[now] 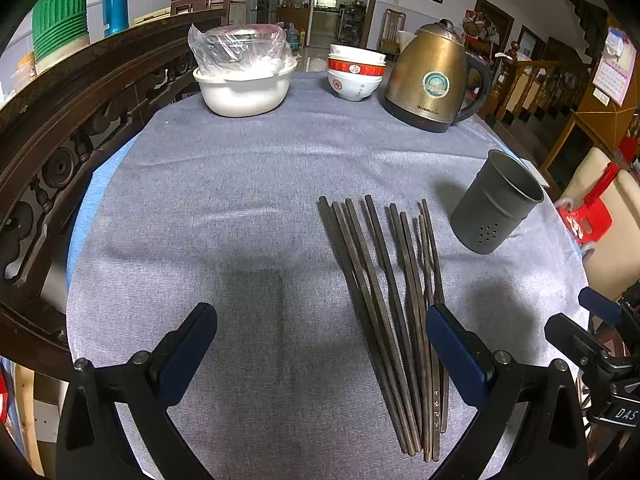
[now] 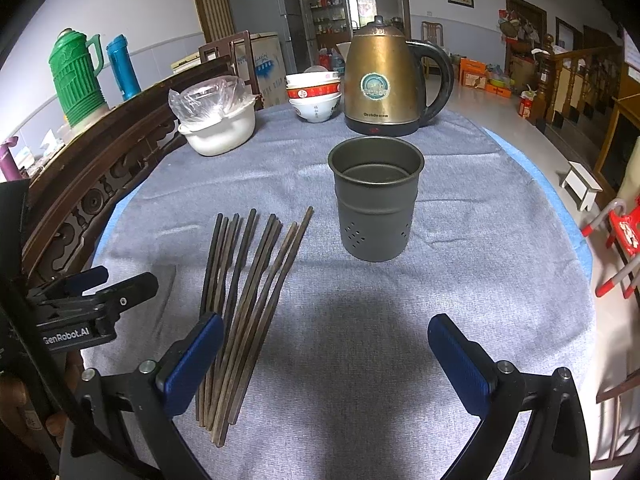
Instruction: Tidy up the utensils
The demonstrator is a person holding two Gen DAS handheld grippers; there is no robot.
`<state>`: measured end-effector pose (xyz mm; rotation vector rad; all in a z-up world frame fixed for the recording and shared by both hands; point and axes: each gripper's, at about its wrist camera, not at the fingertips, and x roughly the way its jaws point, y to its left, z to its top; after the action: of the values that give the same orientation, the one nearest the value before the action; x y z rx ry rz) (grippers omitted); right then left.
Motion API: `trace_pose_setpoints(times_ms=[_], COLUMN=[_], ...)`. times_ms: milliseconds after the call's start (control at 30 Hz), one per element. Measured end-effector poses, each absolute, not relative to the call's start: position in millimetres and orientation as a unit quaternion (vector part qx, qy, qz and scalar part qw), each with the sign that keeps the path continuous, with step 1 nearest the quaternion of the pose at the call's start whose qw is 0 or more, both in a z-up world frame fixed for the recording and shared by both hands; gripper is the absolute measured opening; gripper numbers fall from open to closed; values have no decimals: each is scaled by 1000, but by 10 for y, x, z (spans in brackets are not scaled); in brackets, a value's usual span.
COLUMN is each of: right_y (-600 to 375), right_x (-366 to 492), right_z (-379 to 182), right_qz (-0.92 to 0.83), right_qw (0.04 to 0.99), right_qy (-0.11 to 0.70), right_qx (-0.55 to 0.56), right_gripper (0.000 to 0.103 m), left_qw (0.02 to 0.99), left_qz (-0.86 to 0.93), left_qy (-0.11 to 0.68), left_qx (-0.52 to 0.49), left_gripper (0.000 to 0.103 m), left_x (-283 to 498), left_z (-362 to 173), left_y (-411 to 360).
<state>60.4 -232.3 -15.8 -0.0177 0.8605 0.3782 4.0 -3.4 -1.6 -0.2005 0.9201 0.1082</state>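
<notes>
Several dark wooden chopsticks [image 1: 384, 312] lie side by side on the grey cloth, also in the right wrist view [image 2: 248, 304]. A grey metal utensil holder [image 1: 496, 204] with drain holes stands upright and empty to their right, also in the right wrist view [image 2: 376, 200]. My left gripper [image 1: 320, 344] is open and empty above the cloth, its right finger over the near ends of the chopsticks. My right gripper [image 2: 326, 352] is open and empty in front of the holder, its left finger over the chopsticks.
A brass kettle [image 2: 384, 80], stacked bowls [image 2: 314, 94] and a white pot with a plastic bag [image 2: 218, 120] stand at the table's far side. A carved wooden chair back [image 1: 60, 140] runs along the left. The grey cloth [image 2: 460, 240] covers the round table.
</notes>
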Motion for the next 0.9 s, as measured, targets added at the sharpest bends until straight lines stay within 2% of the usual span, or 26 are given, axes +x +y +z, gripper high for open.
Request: trace_pose_setpoints(times_ms=[900], right_y=[-2281], right_x=[686], right_z=[-217], right_qz=[181], right_qw=[886], right_qy=[426], right_qx=[-15], right_gripper=[103], left_qw=[895], left_qz=[44], left_qy=[433], left_qx=[-97], left_gripper=[103], left_x=[48], left_z=[-42], left_y=[13])
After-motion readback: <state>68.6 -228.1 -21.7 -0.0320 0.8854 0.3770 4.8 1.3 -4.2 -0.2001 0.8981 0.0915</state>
